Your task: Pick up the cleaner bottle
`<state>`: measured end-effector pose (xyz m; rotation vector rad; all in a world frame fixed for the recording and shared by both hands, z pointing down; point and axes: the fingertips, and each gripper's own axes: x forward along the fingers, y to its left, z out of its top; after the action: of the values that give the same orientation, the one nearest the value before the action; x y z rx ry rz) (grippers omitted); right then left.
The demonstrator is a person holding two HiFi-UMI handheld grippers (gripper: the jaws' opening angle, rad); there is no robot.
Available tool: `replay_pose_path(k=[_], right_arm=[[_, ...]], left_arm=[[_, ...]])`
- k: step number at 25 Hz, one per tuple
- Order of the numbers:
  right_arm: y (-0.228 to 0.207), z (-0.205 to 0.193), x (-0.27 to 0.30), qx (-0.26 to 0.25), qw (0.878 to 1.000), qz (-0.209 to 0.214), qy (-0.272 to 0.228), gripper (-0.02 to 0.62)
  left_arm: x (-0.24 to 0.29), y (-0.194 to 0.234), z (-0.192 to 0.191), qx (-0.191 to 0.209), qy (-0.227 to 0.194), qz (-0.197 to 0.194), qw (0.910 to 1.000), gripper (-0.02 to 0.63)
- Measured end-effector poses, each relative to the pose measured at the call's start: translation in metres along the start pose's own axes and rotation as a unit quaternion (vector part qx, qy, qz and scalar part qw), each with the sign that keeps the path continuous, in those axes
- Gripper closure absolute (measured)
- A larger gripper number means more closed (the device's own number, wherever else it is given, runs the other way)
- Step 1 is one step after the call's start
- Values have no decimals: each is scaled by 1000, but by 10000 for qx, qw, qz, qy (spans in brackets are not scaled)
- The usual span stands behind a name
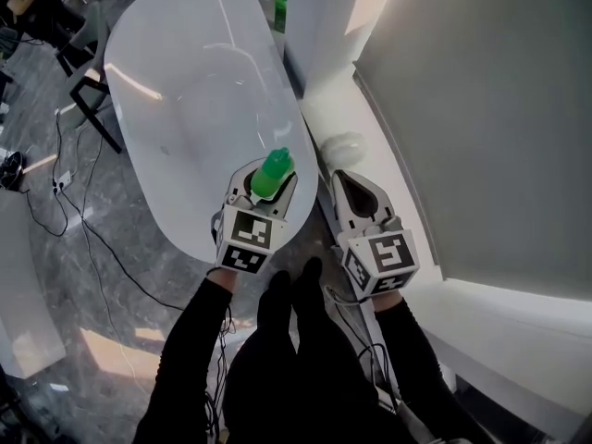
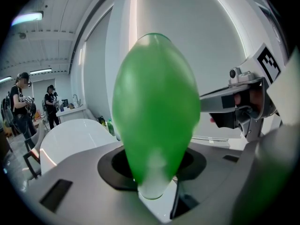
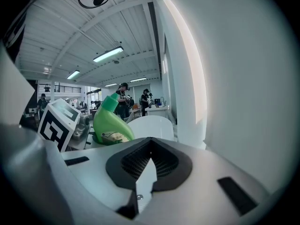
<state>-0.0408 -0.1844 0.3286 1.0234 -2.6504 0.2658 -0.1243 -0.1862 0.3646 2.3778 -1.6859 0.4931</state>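
Observation:
The green cleaner bottle point(image 1: 274, 171) sits upright between the jaws of my left gripper point(image 1: 267, 188), which is shut on its body over the near end of the white bathtub point(image 1: 185, 72). Seen from the left gripper view, the bottle point(image 2: 157, 111) fills the middle and stands in the hollow of the dark pads. My right gripper point(image 1: 355, 195) hovers beside it, to the right of the tub, its jaws together and nothing between them. From the right gripper view the bottle point(image 3: 110, 123) shows at left, cap tilted up, next to the left gripper's marker cube point(image 3: 57, 124).
A white wall point(image 1: 481, 109) and a column point(image 1: 319, 17) rise close on the right, with a pale ledge point(image 1: 370, 146) below them. More green bottles point(image 1: 278, 9) stand past the tub's far end. Chairs point(image 1: 83, 72) and cables point(image 1: 92, 239) lie on the grey floor at left. People stand far off point(image 2: 21, 102).

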Motion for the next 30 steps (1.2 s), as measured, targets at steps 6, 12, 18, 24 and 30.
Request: replay_pose_path(k=[6,12,18,24,30], right_arm=[[22,-6,-4,-17,9999,113,38,594],[41,-11,-6,12,9996,278,91,594],[57,-11,-2,8,9990,441,91,595],[70,-15,2,-149,9979,629,65,594],[79,-16,5,-256,9970,727,94,594]], left_arm=[[-21,4,-2,-78,-37,54,9999,416],[-37,8,-11,-168,-28,139,9998,416],[-52,14,-16,-154,15,183,9997,416],[-61,22,-19,-162,10,254,9995,416],[-65,27,-20,-255,10,298,9992,416]])
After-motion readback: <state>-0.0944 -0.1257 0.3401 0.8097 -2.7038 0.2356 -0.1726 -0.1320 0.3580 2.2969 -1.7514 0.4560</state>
